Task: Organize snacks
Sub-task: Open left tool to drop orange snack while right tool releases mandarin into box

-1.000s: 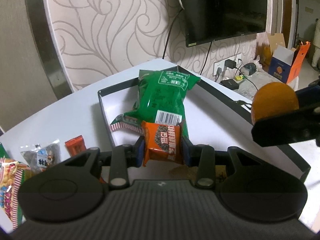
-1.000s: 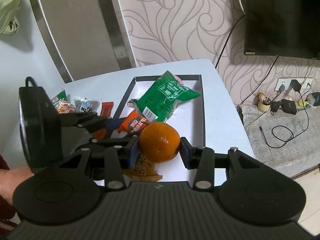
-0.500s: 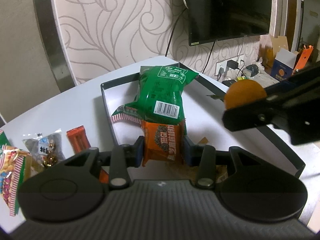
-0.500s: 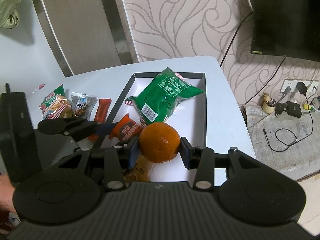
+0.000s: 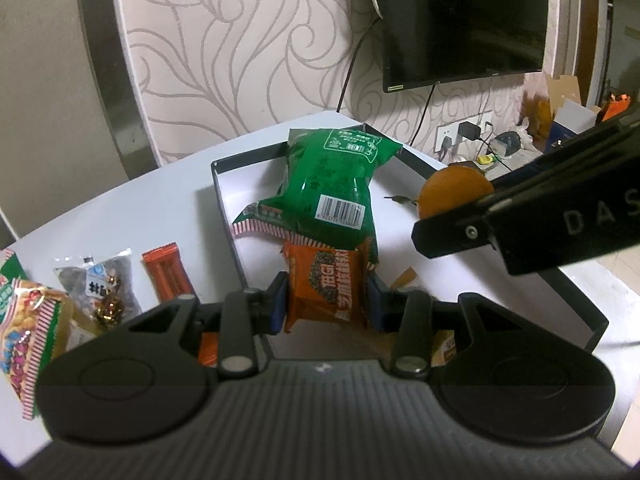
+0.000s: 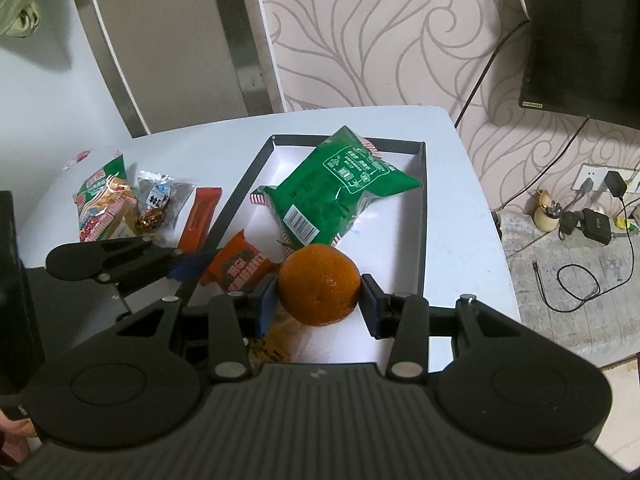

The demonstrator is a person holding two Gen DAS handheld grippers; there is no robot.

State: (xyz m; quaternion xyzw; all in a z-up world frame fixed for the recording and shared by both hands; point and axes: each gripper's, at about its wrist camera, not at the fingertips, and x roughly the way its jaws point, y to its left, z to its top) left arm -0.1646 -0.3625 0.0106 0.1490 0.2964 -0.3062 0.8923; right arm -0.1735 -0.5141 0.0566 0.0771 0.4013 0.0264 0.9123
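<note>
My left gripper is shut on an orange snack packet, held over the near end of the black-rimmed tray. The packet also shows in the right wrist view. My right gripper is shut on a mandarin orange, held above the tray; the orange shows at the right of the left wrist view. A green snack bag lies in the tray, also in the right wrist view. A yellow packet lies under the grippers.
On the white table left of the tray lie a red bar, a clear candy bag and a colourful snack bag. A wall TV hangs behind. Cables and chargers lie on the floor at right.
My right gripper with the orange has moved left and forward over the tray, closer to the left gripper. The left gripper has pulled back slightly with the orange packet.
</note>
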